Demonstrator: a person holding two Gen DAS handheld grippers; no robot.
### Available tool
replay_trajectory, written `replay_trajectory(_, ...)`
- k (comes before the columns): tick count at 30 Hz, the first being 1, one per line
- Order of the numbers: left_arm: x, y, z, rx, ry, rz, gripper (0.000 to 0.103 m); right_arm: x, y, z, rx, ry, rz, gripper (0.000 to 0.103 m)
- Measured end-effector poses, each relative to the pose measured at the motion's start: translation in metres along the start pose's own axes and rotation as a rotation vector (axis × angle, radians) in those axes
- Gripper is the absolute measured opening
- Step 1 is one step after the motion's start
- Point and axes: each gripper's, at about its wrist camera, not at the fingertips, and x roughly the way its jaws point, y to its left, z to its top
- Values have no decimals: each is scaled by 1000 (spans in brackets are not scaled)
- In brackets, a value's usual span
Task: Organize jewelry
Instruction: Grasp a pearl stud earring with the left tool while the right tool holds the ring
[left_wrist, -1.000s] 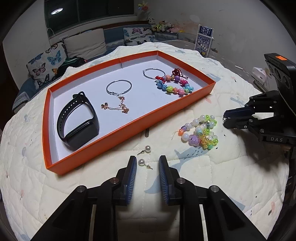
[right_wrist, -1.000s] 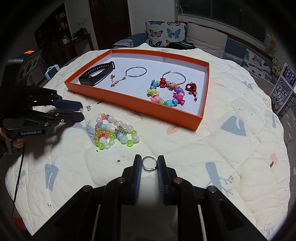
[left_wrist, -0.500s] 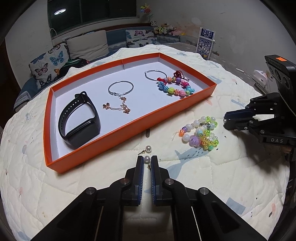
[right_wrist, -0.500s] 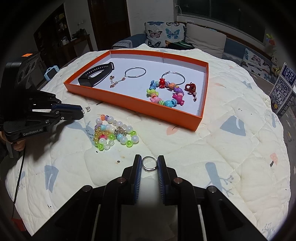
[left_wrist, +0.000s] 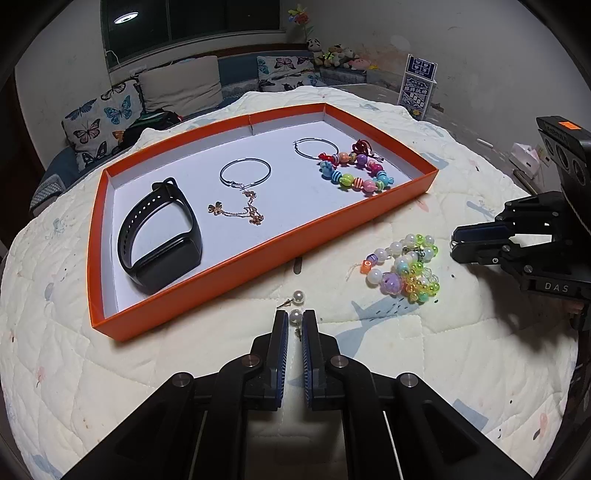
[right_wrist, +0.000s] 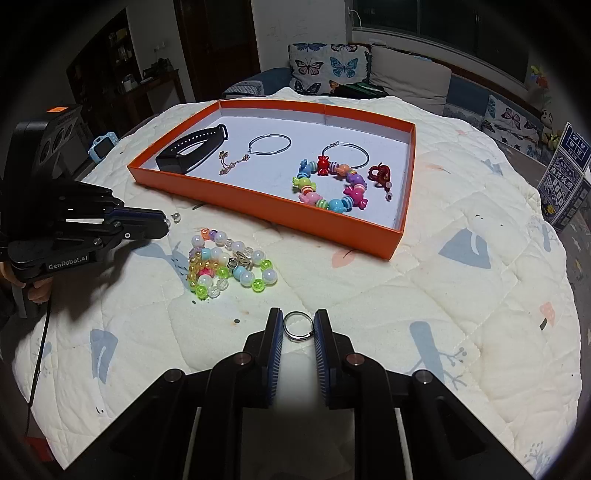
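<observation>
A pearl earring (left_wrist: 295, 316) sits pinched between my left tongs (left_wrist: 294, 322), just off the orange tray's (left_wrist: 258, 254) near wall, beside its twin (left_wrist: 297, 295). My right tongs (right_wrist: 298, 325) clasp a silver ring (right_wrist: 298, 325) on the quilt (right_wrist: 461, 295).

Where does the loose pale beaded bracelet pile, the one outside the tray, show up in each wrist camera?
Left wrist view: the beaded bracelet pile lies right of centre on the quilt, between the orange tray and the right gripper.
Right wrist view: the same pile lies left of centre, below the tray's near wall, beside the left gripper.
Shared landmark: the orange tray.
</observation>
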Motion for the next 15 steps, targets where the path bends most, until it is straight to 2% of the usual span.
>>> replay_trajectory(8,-5,0,-1,36,15,-25,13,0,0,0,1,0,0,20)
replay_trajectory(15,0,0,2,8,10,-32,13,0,0,0,2,0,1,20)
